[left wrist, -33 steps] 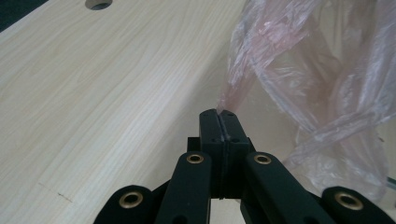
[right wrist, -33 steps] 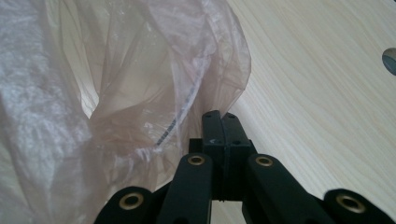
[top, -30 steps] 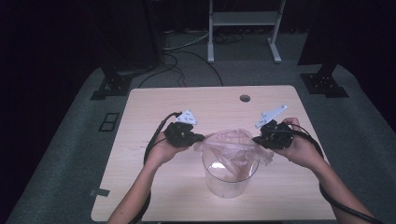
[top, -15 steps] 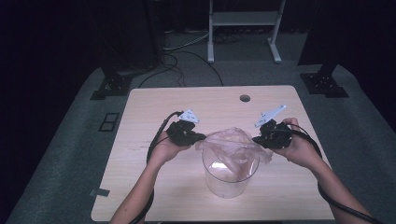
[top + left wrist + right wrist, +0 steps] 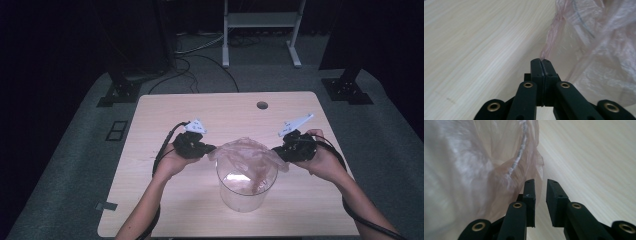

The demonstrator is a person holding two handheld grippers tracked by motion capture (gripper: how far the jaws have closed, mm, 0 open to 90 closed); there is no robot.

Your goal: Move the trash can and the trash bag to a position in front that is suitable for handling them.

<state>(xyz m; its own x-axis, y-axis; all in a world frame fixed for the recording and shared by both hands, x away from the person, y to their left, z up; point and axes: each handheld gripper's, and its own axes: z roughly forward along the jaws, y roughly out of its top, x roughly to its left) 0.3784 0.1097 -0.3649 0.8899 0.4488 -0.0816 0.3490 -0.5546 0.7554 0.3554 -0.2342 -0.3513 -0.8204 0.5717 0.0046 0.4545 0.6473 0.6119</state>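
Note:
A thin, clear pinkish plastic bag [image 5: 244, 154] sits in a round transparent container [image 5: 245, 196] near the table's front middle, with its mouth spread over the rim. My left gripper [image 5: 212, 148] is at the bag's left edge. In the left gripper view its jaws [image 5: 541, 60] are shut on a bunched strip of the bag [image 5: 599, 50]. My right gripper [image 5: 276, 150] is at the bag's right edge. Its jaws [image 5: 540, 183] have just been opening and now stand a little apart. The bag's edge [image 5: 499, 170] hangs loose beside the left jaw, and neither pad presses on it.
The light wooden table [image 5: 165, 115] has a round cable hole [image 5: 262, 105] at the back. Black cables trail from both grippers along the person's forearms. Beyond the table are a dark floor, stand bases [image 5: 120, 92] and a white frame [image 5: 260, 30].

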